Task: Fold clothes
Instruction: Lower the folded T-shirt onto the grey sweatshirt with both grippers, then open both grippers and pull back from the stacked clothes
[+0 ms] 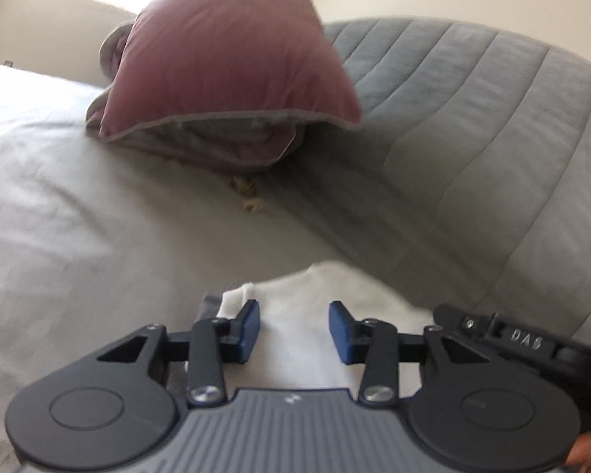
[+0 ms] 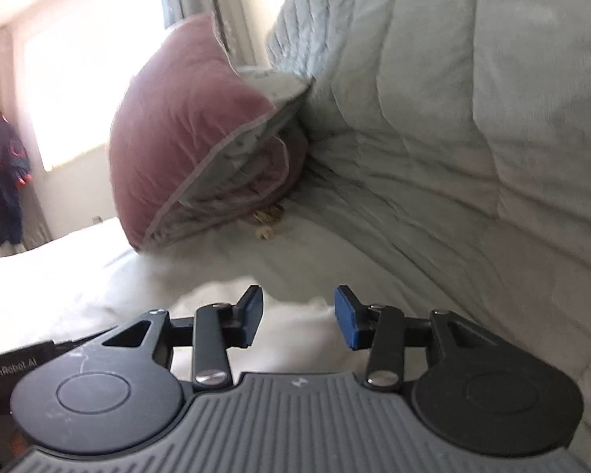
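A white garment lies on the grey bed sheet, just beyond and under my left gripper. The left gripper is open, its blue pads apart above the cloth and holding nothing. In the right wrist view the same white garment shows pale and overexposed beneath my right gripper, which is also open and empty. The right gripper's black body shows at the right edge of the left wrist view, close beside the left one.
A mauve pillow with grey piping leans on the quilted grey headboard. A small tan object lies under it. A dark jacket hangs by the bright window.
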Available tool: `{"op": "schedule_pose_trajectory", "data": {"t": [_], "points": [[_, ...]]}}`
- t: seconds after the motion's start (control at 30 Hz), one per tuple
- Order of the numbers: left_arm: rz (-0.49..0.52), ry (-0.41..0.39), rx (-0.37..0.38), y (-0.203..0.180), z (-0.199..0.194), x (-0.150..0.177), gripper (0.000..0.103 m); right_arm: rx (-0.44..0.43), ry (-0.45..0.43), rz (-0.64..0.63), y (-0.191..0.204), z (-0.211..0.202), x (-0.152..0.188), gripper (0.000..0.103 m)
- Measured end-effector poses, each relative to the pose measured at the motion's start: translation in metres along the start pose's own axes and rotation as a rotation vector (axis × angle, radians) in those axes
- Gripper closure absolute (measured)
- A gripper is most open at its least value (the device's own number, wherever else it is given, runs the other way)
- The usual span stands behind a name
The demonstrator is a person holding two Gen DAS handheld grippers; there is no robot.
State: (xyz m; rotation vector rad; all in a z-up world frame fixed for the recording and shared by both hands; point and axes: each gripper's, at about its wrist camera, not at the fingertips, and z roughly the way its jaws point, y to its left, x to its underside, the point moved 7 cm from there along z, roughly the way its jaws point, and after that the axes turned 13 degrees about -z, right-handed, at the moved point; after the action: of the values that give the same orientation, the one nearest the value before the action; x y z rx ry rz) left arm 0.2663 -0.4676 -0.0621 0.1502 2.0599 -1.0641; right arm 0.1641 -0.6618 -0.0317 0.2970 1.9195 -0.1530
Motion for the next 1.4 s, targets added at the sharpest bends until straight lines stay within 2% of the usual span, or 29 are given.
{"op": "schedule_pose_trajectory", "data": {"t": [0.2,0.3,0.43,0.5,0.63,0.7,0.87,1.0,1.1,1.2,1.4], "points": [[0.079,0.017,-0.025,-0.003,0.001,0.004,0.064,0.004,0.044,0.033,-0.003,0.01,0.02,0.059],[0.103,-0.013,-0.03,-0.016,-0.013,0.0,0.055,-0.007,0.04,0.044,-0.004,0.004,0.008,0.059],[0.149,-0.056,-0.006,-0.036,-0.033,-0.001,0.055,-0.016,-0.007,0.027,-0.005,-0.016,-0.01,0.055],[0.198,-0.047,0.026,-0.047,-0.038,0.005,0.054,-0.035,-0.022,0.019,-0.002,-0.023,-0.015,0.055],[0.299,0.015,0.033,-0.057,-0.032,0.027,0.054,-0.059,0.007,-0.03,0.011,-0.02,-0.01,0.055],[0.304,0.04,0.02,-0.052,-0.025,0.036,0.052,-0.053,0.037,-0.035,0.013,-0.011,-0.001,0.055],[0.342,0.035,0.024,-0.043,-0.019,0.047,0.052,-0.028,0.083,-0.033,0.015,0.006,0.02,0.055],[0.332,0.033,0.019,-0.047,-0.025,0.044,0.05,-0.039,0.066,-0.007,0.013,0.004,0.02,0.053],[0.291,0.043,0.016,-0.053,-0.032,0.04,0.043,-0.062,0.061,0.06,0.008,-0.005,0.014,0.05],[0.279,0.072,-0.008,-0.061,-0.044,0.038,0.038,-0.063,0.07,0.068,0.008,-0.018,0.005,0.049],[0.281,0.142,-0.093,-0.078,-0.073,0.034,0.026,-0.05,0.083,0.087,0.017,-0.059,-0.006,0.033]]}}
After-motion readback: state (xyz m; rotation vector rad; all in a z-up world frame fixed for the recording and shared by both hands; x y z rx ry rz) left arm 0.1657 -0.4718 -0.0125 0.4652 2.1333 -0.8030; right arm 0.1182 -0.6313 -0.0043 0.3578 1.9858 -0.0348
